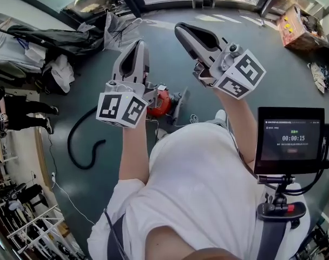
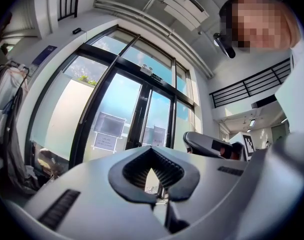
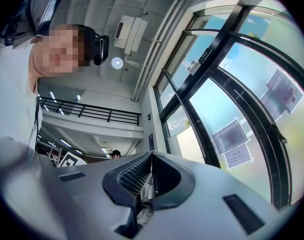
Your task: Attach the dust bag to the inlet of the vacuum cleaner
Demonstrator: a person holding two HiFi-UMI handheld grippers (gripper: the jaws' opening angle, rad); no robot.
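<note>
Red, glossy plastic marks the vacuum cleaner [image 1: 160, 103]. It sits on the dull grey-green floor [image 1: 170, 64], half hidden under the left gripper's marker cube. A black ribbed hose [image 1: 80, 142] curls away from the vacuum cleaner towards the person's left. A flat grey flap [image 1: 181, 106] stands against the vacuum cleaner's other side, and I cannot tell whether it is a lid or the bag's collar. No dust bag can be made out for certain, nor can the inlet.

Both tools are held high above the vacuum cleaner, pointing out at the glass doors [image 2: 142, 109] rather than down at the work. The left gripper [image 1: 138, 43] has its dark, finely ribbed fingers [image 2: 134, 169] clenched, with only daylight in the diamond-shaped gap. The right gripper [image 1: 179, 28] is clenched too. Something pale shows low behind its fingers [image 3: 127, 176], too small to name.

Hands lifted clear like this would suit either a bag already seated on the inlet or one waiting somewhere out of view.
</note>
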